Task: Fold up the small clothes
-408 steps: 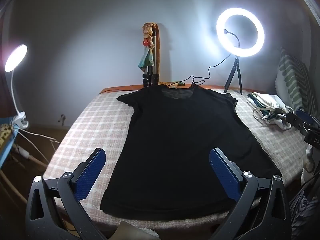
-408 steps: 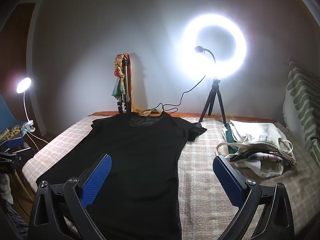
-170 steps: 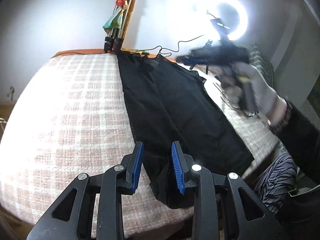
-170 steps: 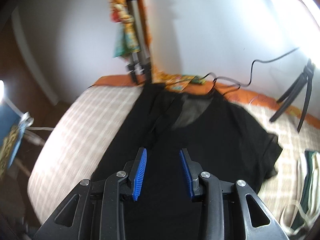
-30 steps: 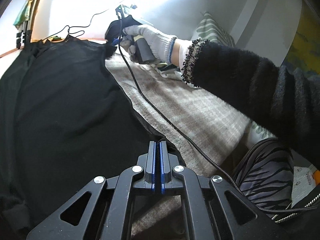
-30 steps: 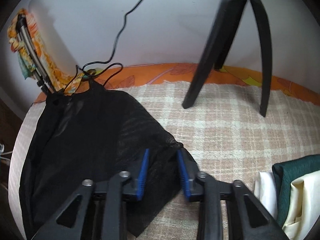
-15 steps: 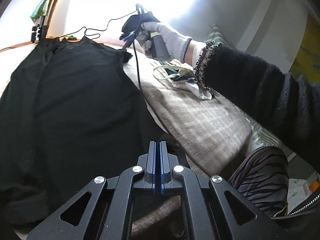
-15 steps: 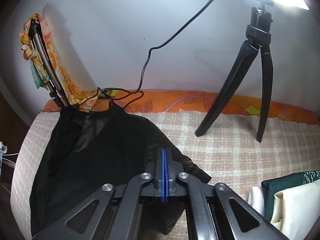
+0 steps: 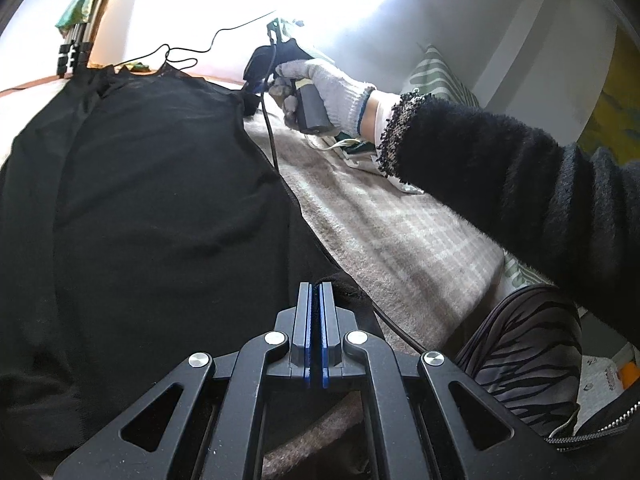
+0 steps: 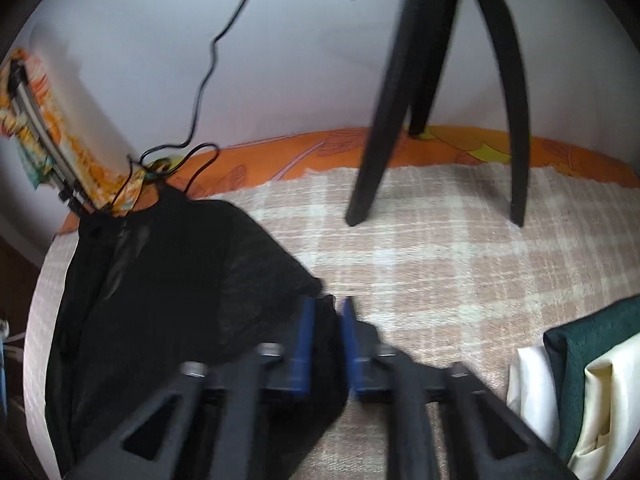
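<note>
Nearest the left wrist camera, the left gripper [image 9: 315, 300] had its blue-padded fingers [image 9: 306, 320] pressed together on the hem corner of the black short-sleeved T-shirt [image 9: 160, 184], a small bunch of dark fabric poking up between the tips. The shirt lay spread over the beige-and-white checked blanket [image 9: 392, 240] on the bed, its left side already doubled over toward the middle, leaving a soft lengthwise ridge. The cloth looked thin, with a sheer panel at the neckline [image 9: 168, 76] at the far end, near the wall.

At the far right sleeve, the right gripper [image 10: 328, 320] straddled the sleeve edge [image 10: 288, 280]; its blue pads [image 10: 304, 332] stood a narrow gap apart with black cloth between them, though blur hid whether they truly pinched it. From the left camera, a white knitted glove [image 9: 332, 84] with a fuzzy black sleeve [image 9: 500, 168] held that gripper's handle, a black cable [image 9: 272, 136] trailing from it across the shirt.

Beyond stood the black tripod legs [image 10: 384, 120] on the blanket, an orange patterned sheet [image 10: 328, 148] along the wall, and folded green and cream cloths [image 10: 580, 360] at the right.
</note>
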Demonstrator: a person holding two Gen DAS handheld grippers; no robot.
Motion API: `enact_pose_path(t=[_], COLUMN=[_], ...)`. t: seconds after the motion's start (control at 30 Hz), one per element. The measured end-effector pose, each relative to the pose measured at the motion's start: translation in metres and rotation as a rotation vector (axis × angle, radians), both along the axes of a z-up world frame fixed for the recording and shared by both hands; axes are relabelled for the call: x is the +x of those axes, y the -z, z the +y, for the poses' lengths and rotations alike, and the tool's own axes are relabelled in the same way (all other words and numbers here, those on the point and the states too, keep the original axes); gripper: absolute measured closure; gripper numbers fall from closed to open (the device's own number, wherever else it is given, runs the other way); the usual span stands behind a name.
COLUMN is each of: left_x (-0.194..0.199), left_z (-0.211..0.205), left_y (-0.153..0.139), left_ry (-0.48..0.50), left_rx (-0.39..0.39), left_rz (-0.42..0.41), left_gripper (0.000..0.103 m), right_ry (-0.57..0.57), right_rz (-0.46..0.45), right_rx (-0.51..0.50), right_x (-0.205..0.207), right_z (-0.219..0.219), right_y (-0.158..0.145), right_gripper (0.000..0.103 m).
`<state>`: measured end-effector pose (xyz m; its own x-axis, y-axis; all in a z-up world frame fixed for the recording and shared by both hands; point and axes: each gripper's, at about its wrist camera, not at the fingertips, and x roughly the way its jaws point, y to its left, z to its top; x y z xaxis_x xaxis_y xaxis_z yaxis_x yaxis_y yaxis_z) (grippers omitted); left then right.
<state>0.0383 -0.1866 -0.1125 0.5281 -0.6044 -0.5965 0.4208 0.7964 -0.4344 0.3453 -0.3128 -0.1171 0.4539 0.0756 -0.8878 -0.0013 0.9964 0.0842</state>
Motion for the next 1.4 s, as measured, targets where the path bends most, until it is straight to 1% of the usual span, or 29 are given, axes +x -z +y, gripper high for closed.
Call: enact_pose_path(t=[0.07,0.2,0.33,0.43,0.63,0.87,1.1,1.3,1.37,1.4], left_x=[-0.002,-0.006,-0.014,-0.020,-0.030,-0.034,-0.042,-0.047,-0.047,-0.048], left_z=[0.003,0.012,0.024,0.034,0.055,0.079,0.091,0.100,0.102,0.102], left_y=[-0.001,-0.005,-0.007,-0.005,-0.003,0.003,0.009,0.017,0.016,0.013], left_ry=[-0.010,-0.040,-0.081,-0.109,-0.163,-0.224,-0.261,-0.288,-0.291,-0.300], left_rx=[-0.005,-0.018,-0.038,-0.051,-0.071,-0.090,-0.095,-0.085,-0.072,-0.060], left_rz=[-0.002,-0.008,-0.012,-0.005,0.002,0.016,0.019,0.052,0.055,0.048], left_gripper=[0.101,0.101,0.101,0.101,0.102,0.102,0.102,0.102,0.102,0.101], right_ry=[-0.027,-0.027,-0.060,-0.096,-0.173,-0.306,-0.377,-0.372,-0.367,-0.367], right_rz=[-0.025,-0.053,-0.070,-0.073,-0.062,-0.054,-0.057,-0.040,-0.017,-0.007], right_rx=[-0.039,-0.046,-0.070,-0.094,-0.159,-0.308,-0.378,-0.356,-0.324,-0.297], right_x=[0.000,0.005,0.009,0.011,0.015,0.023,0.022,0.029,0.030,0.030], right_z=[0.011,0.022,0.044,0.069,0.128,0.219,0.270,0.283,0.285,0.284], right_y=[-0.011,-0.034,-0.056,-0.068,-0.079,-0.069,-0.055,-0.045,-0.039,-0.038], right_gripper=[0.102,0.102,0.102,0.102,0.102,0.102,0.102,0.102,0.099,0.095])
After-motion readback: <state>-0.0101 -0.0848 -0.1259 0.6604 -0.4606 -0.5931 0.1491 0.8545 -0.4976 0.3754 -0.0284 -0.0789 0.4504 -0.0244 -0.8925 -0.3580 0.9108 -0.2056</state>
